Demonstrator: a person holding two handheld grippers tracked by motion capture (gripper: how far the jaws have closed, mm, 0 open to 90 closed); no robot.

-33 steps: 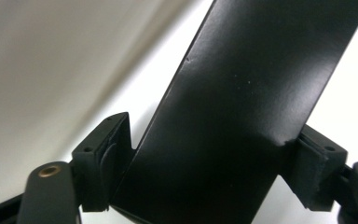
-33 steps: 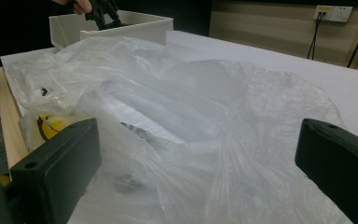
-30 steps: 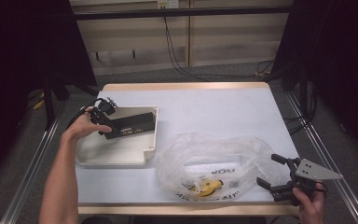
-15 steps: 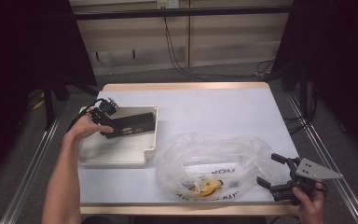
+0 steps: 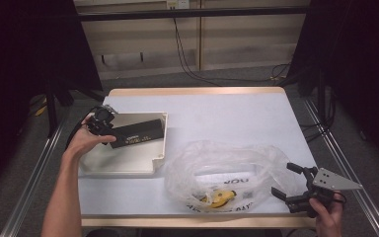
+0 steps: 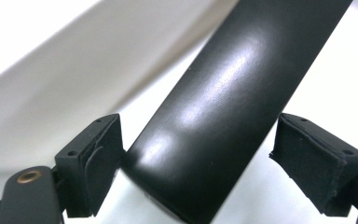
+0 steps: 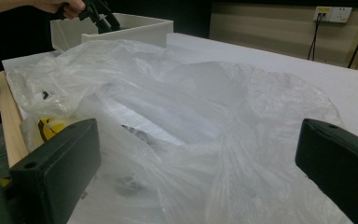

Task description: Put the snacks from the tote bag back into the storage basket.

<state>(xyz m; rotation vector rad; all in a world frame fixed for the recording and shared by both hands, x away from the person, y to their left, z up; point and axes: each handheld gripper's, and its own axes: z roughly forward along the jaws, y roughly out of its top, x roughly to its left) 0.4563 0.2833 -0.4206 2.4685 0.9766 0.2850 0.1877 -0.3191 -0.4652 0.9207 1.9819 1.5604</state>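
My left gripper [image 5: 109,134] sits over the cream tray [image 5: 128,165] by the tabletop's left edge, jaws spread around the end of the black bar [image 5: 138,133] lying in it; they have just been opening, pads clear of it. My right gripper [image 5: 288,182] gapes wide at the front right corner, beside the crumpled clear plastic bag [image 5: 227,168].

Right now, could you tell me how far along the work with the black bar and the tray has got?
The black bar already lies in the cream tray. The left gripper is at the bar's near end, jaws just opened, a gap at the right pad; it looks released. The right gripper waits open by the clear plastic bag, whose yellow item probably comes next.
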